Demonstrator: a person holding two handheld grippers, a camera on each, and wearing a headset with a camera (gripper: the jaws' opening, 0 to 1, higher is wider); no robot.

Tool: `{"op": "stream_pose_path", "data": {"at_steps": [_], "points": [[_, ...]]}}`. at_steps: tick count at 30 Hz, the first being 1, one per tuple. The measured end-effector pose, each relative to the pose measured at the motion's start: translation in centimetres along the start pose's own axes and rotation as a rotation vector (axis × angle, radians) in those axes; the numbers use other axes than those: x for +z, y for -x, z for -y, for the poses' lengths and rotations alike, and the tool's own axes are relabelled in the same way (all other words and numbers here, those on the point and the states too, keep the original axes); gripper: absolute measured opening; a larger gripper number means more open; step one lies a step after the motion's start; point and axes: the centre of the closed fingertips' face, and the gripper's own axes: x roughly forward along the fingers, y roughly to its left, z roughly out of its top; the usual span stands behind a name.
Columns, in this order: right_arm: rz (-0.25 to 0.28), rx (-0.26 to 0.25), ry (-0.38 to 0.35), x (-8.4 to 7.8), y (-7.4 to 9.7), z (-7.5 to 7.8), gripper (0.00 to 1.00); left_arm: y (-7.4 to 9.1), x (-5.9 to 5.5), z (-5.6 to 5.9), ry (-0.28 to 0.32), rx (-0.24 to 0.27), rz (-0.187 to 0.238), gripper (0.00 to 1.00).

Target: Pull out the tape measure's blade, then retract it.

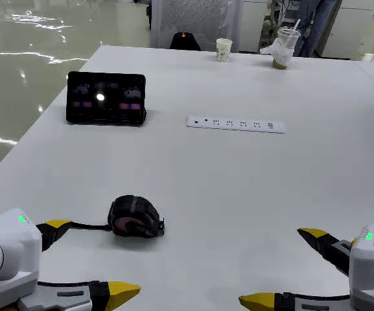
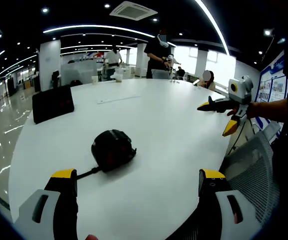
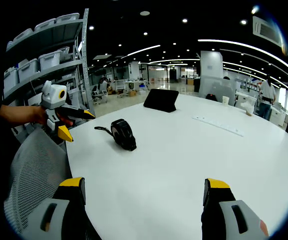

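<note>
A black tape measure (image 1: 135, 217) lies on the white table (image 1: 271, 188) near its front left, with a thin black wrist strap trailing to the left. Its blade is not drawn out. My left gripper (image 1: 91, 258) is open just in front of it, and one yellow tip lies near the strap end. In the left gripper view the tape measure (image 2: 113, 148) sits a little beyond my open left gripper (image 2: 138, 181). My right gripper (image 1: 284, 267) is open at the front right, well away from the tape measure (image 3: 123, 133), with nothing between its jaws.
A dark tablet (image 1: 105, 98) stands at the back left and a white power strip (image 1: 235, 124) lies mid-table. A paper cup (image 1: 223, 49) and a plastic cup (image 1: 282, 50) stand at the far edge. Grey mesh chair backs (image 3: 34, 165) are near the front edge.
</note>
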Motion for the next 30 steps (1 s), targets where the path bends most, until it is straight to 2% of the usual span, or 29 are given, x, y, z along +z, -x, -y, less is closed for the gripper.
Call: {"op": "stream_pose_path", "data": {"at_steps": [17, 30], "points": [[-0.021, 0.004, 0.004, -0.45, 0.12, 0.12, 0.98, -0.22, 0.05, -0.03, -0.015, -0.006, -0.011, 0.99], [-0.041, 0.023, 0.021, -0.62, 0.02, 0.24, 0.97, -0.44, -0.39, -0.05, -0.033, -0.024, -0.036, 0.99]]}}
